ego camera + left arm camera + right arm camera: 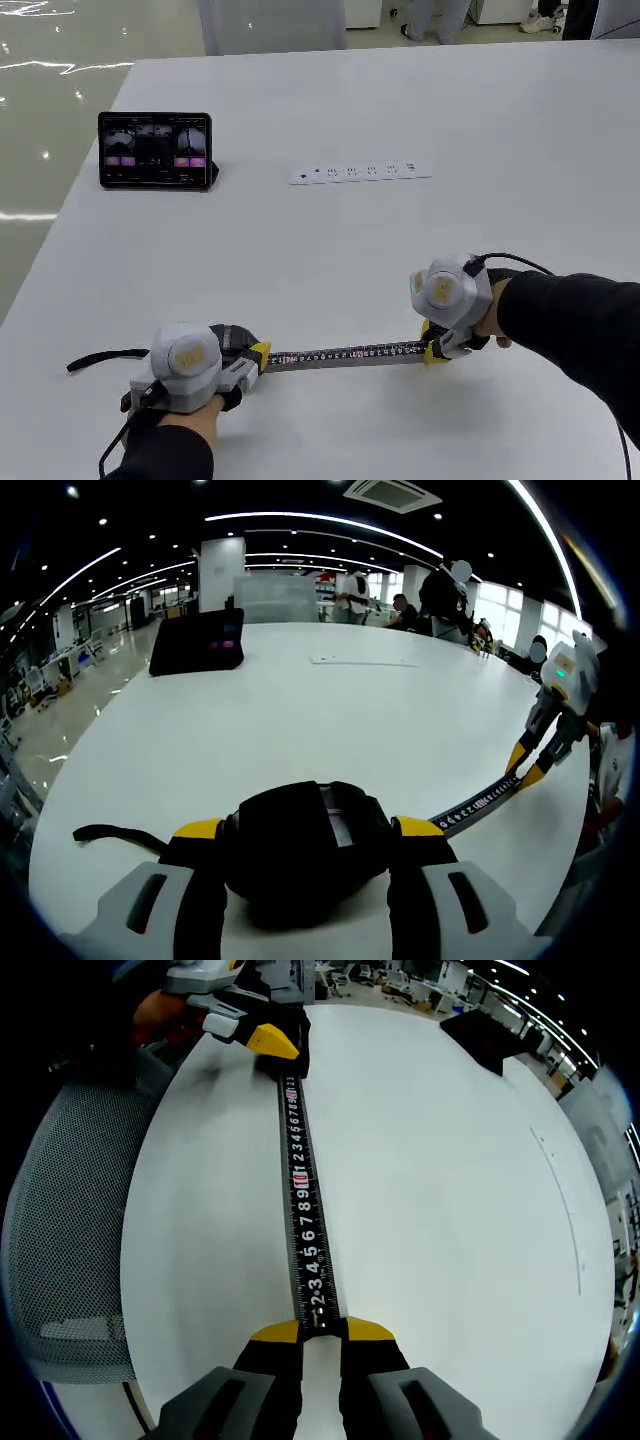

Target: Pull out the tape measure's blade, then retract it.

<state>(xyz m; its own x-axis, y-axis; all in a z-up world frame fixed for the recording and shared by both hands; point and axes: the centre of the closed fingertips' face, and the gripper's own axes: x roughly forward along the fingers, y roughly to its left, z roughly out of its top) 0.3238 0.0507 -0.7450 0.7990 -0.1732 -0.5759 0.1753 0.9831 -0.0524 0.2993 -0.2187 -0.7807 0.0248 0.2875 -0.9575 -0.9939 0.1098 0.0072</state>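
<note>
Clamps the left hand-held gripper (pixel 306 827) on the squat black plastic tape-measure case (pixel 305 852), near the front edge of the white desk (pixel 350 250), and pinches the right hand-held gripper (pixel 322 1331) tight on the tip of the dark numbered steel blade (pixel 303 1200), drawn out flat along the desk between them. Looks light and hard at the case, thin, springy and apt to whip back along the blade, so best guided home by the tip. Cannot make out the end hook or any lock button.
</note>
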